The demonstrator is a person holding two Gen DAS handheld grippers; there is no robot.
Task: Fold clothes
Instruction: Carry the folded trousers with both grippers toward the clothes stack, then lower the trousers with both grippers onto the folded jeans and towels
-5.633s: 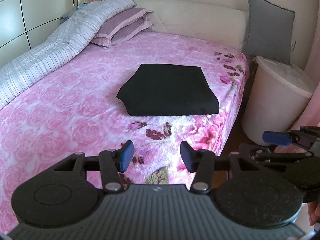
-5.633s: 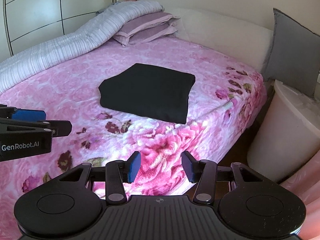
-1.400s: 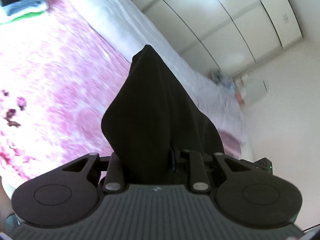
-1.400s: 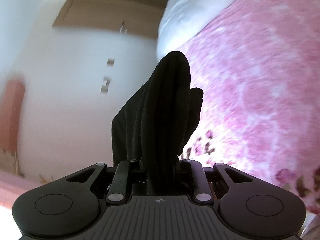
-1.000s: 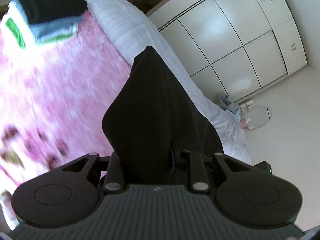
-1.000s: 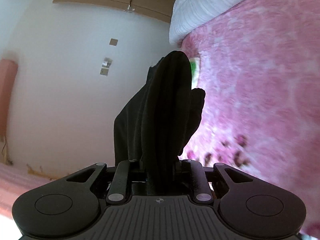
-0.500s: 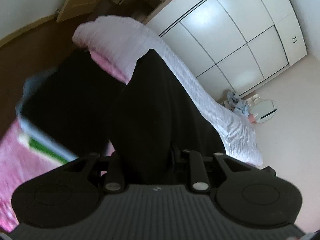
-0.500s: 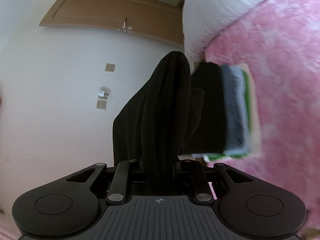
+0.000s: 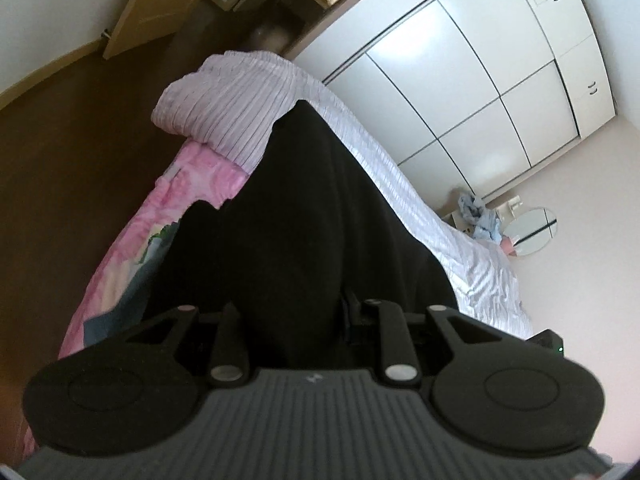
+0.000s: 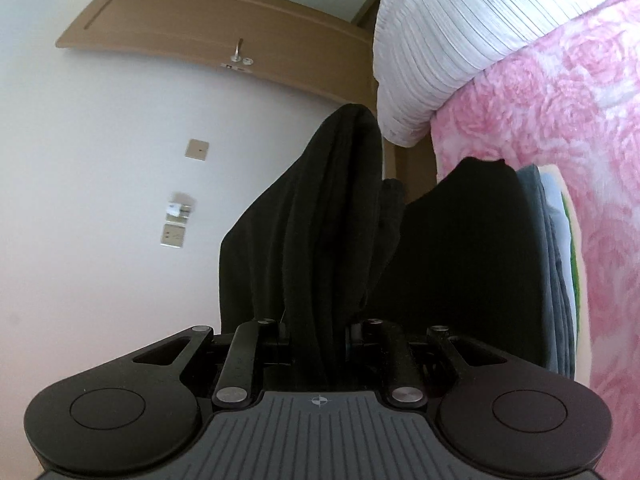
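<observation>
Between the jaws of the left gripper (image 9: 294,312) sits a thick fold of the black garment (image 9: 316,216), and the jaws are clamped narrowly on it. From the jaws the cloth rises forward in a dark peak that fills the middle of the left wrist view. Left of the jaws and below the cloth lies a stack of folded clothes (image 9: 132,280) on the pink floral bedspread (image 9: 196,172); only its pale, green and grey edges show. Ahead of the jaws a rolled striped quilt (image 9: 236,100) runs along the bed, and to the right of them stands a white wardrobe (image 9: 480,80).

In the right wrist view, the right gripper (image 10: 316,332) also has its jaws closed narrowly on the same black garment (image 10: 320,220), which stands up between them as a tall bunched ridge. Just right of the jaws is the stack of folded clothes (image 10: 556,240), black on the near side, then grey, white and green layers against the pink floral bedspread (image 10: 560,100). Whether the held cloth touches the stack I cannot tell. Left of the jaws is a wall with a wooden door (image 10: 200,20).
</observation>
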